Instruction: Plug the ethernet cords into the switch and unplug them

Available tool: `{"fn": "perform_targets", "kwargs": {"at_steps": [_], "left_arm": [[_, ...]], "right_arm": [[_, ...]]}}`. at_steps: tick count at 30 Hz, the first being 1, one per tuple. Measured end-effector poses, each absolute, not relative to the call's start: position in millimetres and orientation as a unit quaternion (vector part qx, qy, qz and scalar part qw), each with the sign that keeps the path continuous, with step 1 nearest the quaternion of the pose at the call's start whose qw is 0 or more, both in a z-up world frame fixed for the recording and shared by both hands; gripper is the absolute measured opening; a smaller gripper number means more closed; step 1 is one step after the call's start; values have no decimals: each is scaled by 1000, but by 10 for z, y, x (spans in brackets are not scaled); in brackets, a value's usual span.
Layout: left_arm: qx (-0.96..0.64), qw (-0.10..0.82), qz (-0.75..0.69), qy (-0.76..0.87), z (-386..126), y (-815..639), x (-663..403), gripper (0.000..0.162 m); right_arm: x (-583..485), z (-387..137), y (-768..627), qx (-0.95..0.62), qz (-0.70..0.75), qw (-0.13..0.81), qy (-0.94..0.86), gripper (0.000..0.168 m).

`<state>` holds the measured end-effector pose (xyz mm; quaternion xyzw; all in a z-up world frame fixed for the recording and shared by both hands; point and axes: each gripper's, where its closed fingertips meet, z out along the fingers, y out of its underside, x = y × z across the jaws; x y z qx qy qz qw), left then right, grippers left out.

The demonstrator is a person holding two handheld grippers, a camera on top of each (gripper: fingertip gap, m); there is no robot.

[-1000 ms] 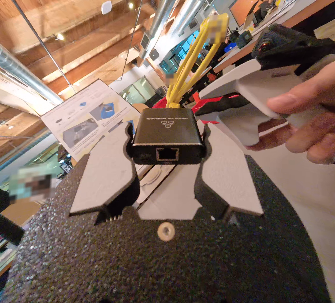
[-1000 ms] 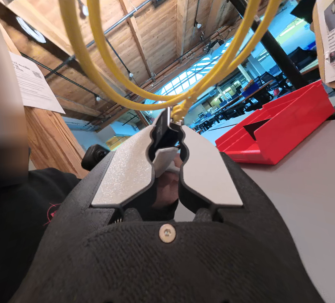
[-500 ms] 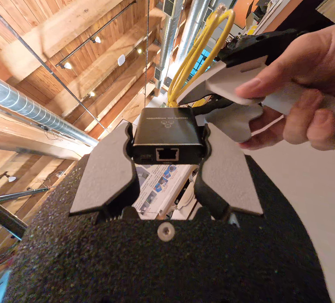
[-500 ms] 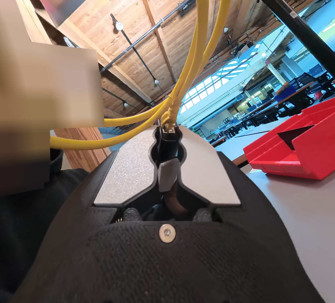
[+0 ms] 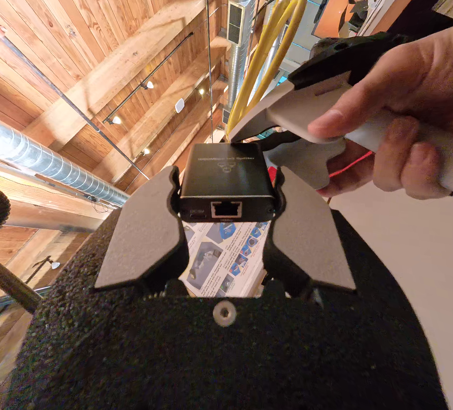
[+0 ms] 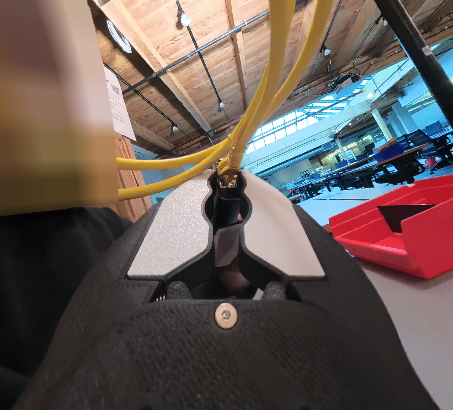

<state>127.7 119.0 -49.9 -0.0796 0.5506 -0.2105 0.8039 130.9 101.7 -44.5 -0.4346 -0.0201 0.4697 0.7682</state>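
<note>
My left gripper point(image 5: 226, 178) is shut on the sides of the black switch point(image 5: 226, 172) and holds it in the air, an empty port facing the camera. Yellow ethernet cords point(image 5: 267, 62) rise from its far end. My right gripper point(image 5: 245, 138), held by a hand point(image 5: 404, 113), reaches in from the right with its fingers above and below that far end. In the right wrist view the right gripper point(image 6: 229, 175) is closed narrowly around the yellow plugs point(image 6: 229, 172) seated in the switch point(image 6: 226, 204); the cords point(image 6: 264, 94) arc up and to the left.
A red bin point(image 6: 392, 238) sits on the grey table point(image 6: 416, 319) to the right. A printed sheet point(image 5: 225, 258) lies below the switch. A black pole point(image 6: 404, 37) crosses the upper right. A wooden ceiling with ducts fills the background. Less than 4 cm separates the two grippers' tips.
Both grippers have tilted up toward the ceiling. The right gripper has moved in from the right onto the switch's far end. The cords stay plugged in.
</note>
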Motion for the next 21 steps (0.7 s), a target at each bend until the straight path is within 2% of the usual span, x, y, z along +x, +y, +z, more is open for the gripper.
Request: {"fn": "perform_targets", "kwargs": {"at_steps": [11,21], "left_arm": [[-73,822,-208,524,-448,1222,1236,74],[-73,831,-210,510,-404,1212,1205,74]], "right_arm": [[1163,-385,924,-470,375,793,-96,14],[1120,-358,918,-476,363,795,-99,15]]}}
